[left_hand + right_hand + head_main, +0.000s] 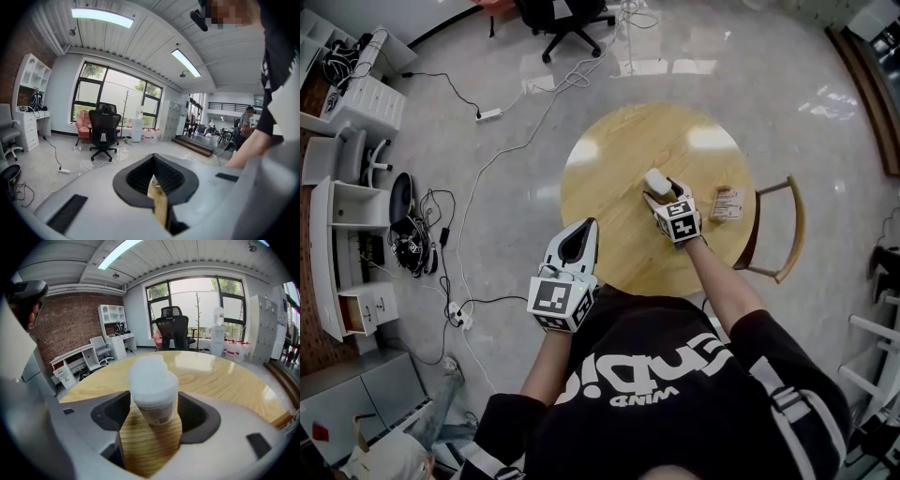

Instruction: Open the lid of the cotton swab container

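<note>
Right claw [153,401] clamps the upright cotton swab container [153,383] between its jaws; left claw [583,232] closed.

Round wooden table [609,192] bears a cotton swab container [656,179] and small packet [727,203].

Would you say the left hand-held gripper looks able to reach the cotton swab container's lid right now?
Probably yes: the lid stands above the jaws of the right hand-held gripper, uncovered, and only bare table separates it from the left hand-held gripper, whose jaws are shut.
</note>
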`<state>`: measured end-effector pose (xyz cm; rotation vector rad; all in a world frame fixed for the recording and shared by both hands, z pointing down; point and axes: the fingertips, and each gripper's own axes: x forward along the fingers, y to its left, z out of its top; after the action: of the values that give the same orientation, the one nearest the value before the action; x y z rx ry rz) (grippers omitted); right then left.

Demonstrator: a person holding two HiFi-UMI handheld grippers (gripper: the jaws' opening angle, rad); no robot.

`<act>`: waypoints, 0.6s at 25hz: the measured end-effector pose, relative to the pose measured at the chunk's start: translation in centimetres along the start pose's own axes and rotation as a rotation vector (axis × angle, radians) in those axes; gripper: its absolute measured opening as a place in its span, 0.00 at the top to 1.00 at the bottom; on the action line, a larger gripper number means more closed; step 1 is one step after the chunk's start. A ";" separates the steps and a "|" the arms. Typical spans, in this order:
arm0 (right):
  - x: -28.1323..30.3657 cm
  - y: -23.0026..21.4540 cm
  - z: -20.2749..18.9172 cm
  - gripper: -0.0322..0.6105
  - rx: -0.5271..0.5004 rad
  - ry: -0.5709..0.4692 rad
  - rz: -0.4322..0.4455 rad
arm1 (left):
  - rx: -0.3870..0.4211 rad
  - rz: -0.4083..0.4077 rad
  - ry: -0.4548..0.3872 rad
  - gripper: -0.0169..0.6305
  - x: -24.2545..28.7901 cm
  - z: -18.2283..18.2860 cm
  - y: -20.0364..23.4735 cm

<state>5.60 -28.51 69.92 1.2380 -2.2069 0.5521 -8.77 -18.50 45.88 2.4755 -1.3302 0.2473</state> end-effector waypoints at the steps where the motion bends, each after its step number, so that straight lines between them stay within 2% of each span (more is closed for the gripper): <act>1: 0.1 -0.1 -0.1 0.49 0.005 0.000 -0.009 | 0.000 0.002 0.001 0.96 0.0 0.0 0.1; 6: 0.7 -0.5 0.5 0.49 0.012 -0.026 -0.019 | -0.001 0.009 0.008 0.96 0.1 -0.1 0.3; 15: 1.1 -0.7 0.2 0.50 0.013 0.003 -0.008 | -0.006 0.019 0.019 0.96 0.1 -0.5 0.5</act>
<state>5.70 -29.70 70.53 1.2510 -2.1987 0.5651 -9.16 -18.69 46.49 2.4510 -1.3451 0.2699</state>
